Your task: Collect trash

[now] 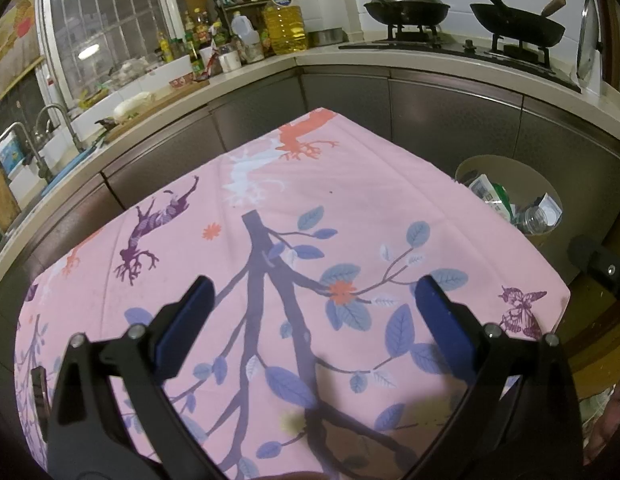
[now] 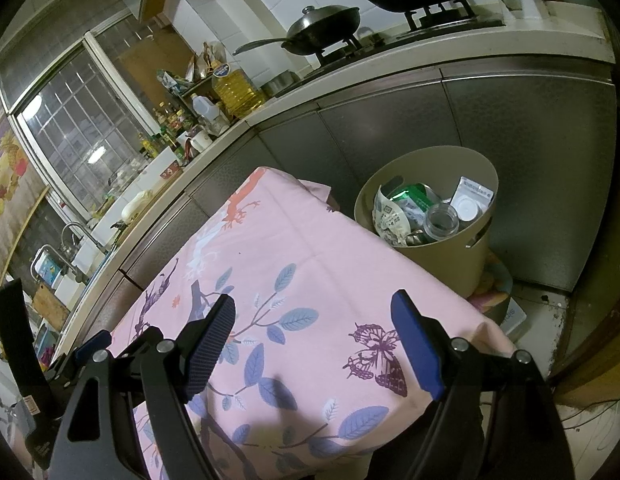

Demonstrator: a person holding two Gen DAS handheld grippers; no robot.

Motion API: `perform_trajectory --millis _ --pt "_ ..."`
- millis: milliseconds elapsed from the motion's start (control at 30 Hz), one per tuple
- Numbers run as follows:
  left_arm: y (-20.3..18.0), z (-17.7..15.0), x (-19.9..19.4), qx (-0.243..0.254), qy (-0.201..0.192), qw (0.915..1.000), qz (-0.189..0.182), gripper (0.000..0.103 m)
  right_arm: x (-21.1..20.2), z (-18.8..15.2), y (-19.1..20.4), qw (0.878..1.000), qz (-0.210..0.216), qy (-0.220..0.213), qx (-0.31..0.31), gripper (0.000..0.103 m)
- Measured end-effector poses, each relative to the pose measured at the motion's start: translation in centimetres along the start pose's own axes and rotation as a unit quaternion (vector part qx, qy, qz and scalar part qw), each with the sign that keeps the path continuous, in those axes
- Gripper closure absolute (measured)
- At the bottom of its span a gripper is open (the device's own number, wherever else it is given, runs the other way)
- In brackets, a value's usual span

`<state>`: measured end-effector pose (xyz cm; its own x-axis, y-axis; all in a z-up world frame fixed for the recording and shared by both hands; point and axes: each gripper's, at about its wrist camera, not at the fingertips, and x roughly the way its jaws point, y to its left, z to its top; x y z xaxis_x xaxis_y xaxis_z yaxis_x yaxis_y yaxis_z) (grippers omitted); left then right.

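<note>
A beige round trash bin [image 2: 442, 256] stands on the floor just beyond the table's far right corner. It holds several pieces of trash: a clear plastic bottle [image 2: 441, 220], a green can [image 2: 414, 194], crumpled wrappers and a white packet. The bin also shows in the left wrist view [image 1: 510, 196]. My left gripper [image 1: 316, 300] is open and empty above the pink patterned tablecloth [image 1: 270, 240]. My right gripper [image 2: 314, 332] is open and empty above the cloth's [image 2: 294, 240] near right part. No loose trash shows on the cloth.
A kitchen counter [image 1: 350, 56] wraps around behind the table, with grey cabinet fronts, two pans on a gas stove [image 1: 450, 36], an oil jug [image 1: 286, 28], bottles, and a sink with a tap [image 1: 50, 120] at the left. The left gripper's body [image 2: 22, 340] shows at the right wrist view's left edge.
</note>
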<state>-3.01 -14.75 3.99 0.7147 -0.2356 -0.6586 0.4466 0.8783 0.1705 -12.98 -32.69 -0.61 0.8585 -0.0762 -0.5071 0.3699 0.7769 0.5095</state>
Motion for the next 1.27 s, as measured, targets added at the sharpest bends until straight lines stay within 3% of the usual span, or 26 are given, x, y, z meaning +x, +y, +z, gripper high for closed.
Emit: perform_trajectory --millis 1100,1267 --pt "1.2 0.0 0.1 -0.011 -0.001 0.9999 -0.013 0.006 1.1 0.1 0.0 1.000 0.004 0.006 -0.007 0.026" --pt "2.8 0.0 -0.1 -0.027 -0.002 0.9996 0.003 0.006 1.6 0.4 1.4 1.000 0.009 0.008 -0.024 0.025"
